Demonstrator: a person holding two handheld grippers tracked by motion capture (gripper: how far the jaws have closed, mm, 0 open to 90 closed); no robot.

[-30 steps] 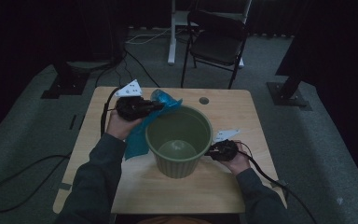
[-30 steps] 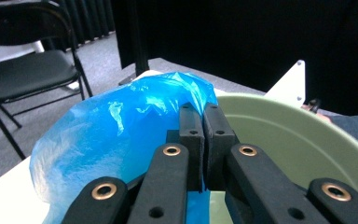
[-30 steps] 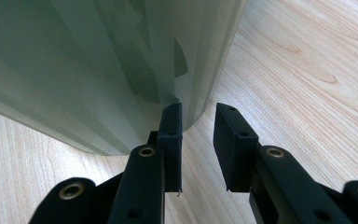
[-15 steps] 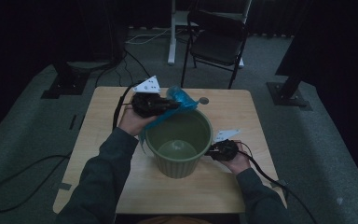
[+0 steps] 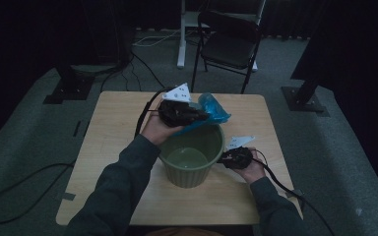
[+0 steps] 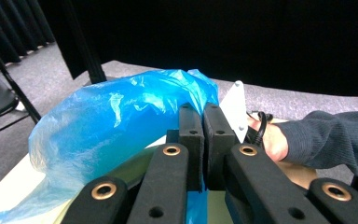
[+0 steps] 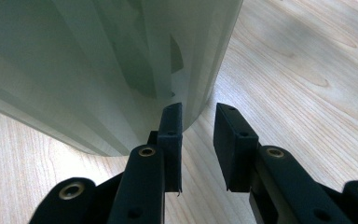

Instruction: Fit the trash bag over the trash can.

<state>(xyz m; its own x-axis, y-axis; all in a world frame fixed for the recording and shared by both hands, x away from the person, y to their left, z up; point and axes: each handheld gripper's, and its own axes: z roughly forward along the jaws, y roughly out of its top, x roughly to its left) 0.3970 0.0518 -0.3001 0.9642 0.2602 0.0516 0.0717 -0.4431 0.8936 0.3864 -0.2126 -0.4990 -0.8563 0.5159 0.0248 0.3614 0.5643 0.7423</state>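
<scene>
**Blue bag held over the green bin**

A green bin (image 5: 191, 158) stands near the middle of the wooden desk (image 5: 113, 147). It is round, with ribbed sides and a wide open top. From the high view its inside looks bare, with just the pale bottom showing.

The left claw (image 5: 197, 117) is above the far rim of the bin. Its two black jaws are pressed together on a thin blue plastic bag (image 5: 211, 112). In the left gripper view, the bag (image 6: 116, 126) puffs out to the left of the jaws, and a strip of blue runs down between them. The bag is crinkled and see-through. It hangs over the far edge of the bin, up in the air, and is not inside the bin. What is in the bag cannot be told.

The right claw (image 5: 225, 158) is low, on the right side of the bin. In the right gripper view, its jaws (image 7: 197, 140) stand apart with nothing between them. The left jaw sits just beside the wall of the bin (image 7: 98, 74), close to where the bin meets the desk (image 7: 307, 70). Whether it touches the wall cannot be told.

A dark folding chair (image 5: 231, 46) stands on the grey floor behind the desk.
</scene>
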